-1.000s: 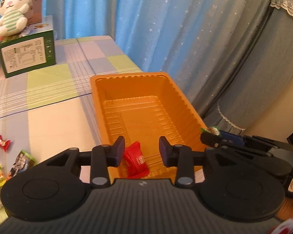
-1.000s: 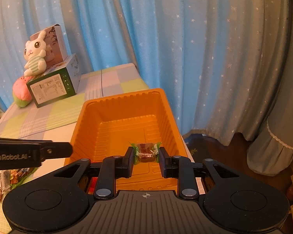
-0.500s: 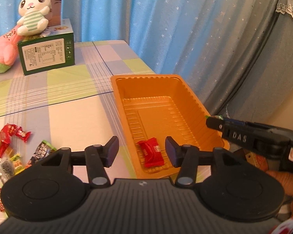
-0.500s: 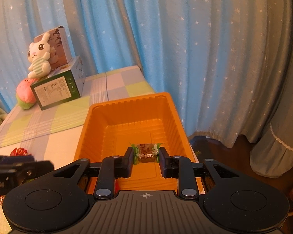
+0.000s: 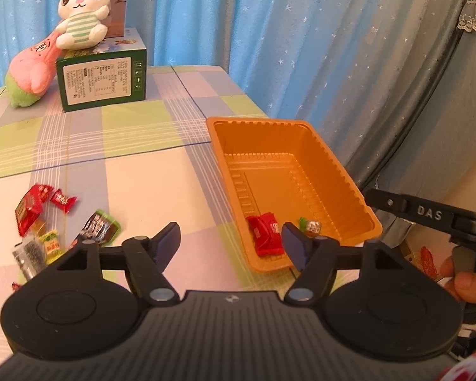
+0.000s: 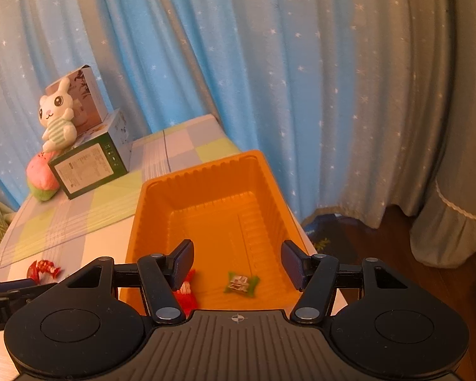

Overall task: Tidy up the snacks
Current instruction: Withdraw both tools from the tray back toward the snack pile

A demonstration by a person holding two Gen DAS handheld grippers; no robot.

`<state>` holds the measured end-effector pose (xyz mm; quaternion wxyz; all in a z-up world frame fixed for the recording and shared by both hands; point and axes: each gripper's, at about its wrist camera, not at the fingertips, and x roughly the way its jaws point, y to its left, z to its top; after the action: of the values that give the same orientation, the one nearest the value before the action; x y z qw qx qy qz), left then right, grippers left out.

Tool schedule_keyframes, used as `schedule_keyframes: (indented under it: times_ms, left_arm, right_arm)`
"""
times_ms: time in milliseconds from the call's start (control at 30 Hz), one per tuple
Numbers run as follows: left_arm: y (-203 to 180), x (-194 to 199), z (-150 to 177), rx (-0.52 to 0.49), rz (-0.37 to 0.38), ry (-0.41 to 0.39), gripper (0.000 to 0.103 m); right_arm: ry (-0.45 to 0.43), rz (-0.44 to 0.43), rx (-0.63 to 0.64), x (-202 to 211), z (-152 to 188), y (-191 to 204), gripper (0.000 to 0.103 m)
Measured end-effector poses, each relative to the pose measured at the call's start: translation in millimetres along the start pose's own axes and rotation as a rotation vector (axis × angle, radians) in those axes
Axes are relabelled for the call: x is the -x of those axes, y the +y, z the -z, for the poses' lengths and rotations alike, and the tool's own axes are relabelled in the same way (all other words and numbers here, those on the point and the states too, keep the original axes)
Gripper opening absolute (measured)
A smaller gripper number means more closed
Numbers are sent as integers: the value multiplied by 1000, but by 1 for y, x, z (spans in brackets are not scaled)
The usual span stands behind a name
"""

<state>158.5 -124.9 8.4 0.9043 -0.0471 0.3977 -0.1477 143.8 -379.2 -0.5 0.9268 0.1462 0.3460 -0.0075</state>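
An orange plastic tray (image 5: 317, 146) (image 6: 206, 174) sits at the table's right edge. A red snack packet (image 5: 265, 233) (image 6: 185, 297) and a green-wrapped candy (image 5: 309, 224) (image 6: 240, 283) lie in its near end. My right gripper (image 6: 237, 265) is open and empty just above the candy; it also shows in the left wrist view (image 5: 428, 214). My left gripper (image 5: 231, 246) is open and empty over the table at the tray's near left corner. Several loose snacks (image 5: 47, 225) lie on the table to the left.
A green box (image 5: 101, 79) with a white bunny plush (image 5: 79, 19) on top and a pink plush (image 5: 31, 70) stand at the table's far end. Blue starred curtains hang behind. The table edge runs just right of the tray.
My right gripper opened and the green candy dropped into the tray. My left gripper pulled back and left from the tray and opened wider.
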Motion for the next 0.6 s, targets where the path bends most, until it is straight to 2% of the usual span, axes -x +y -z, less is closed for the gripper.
schedule_keyframes:
  times_ms: [233,467,600]
  left_arm:
    - [6,23,16,-8,-27,-5,69]
    - [22,52,34,7,-62,-22,69]
    - [33,70,45,18,-88,-35,70]
  right_arm:
    - [28,12,35,29,21,16,61]
    - [58,2,103,52,43,47,62]
    - [63,-11,141,62,55,67,70]
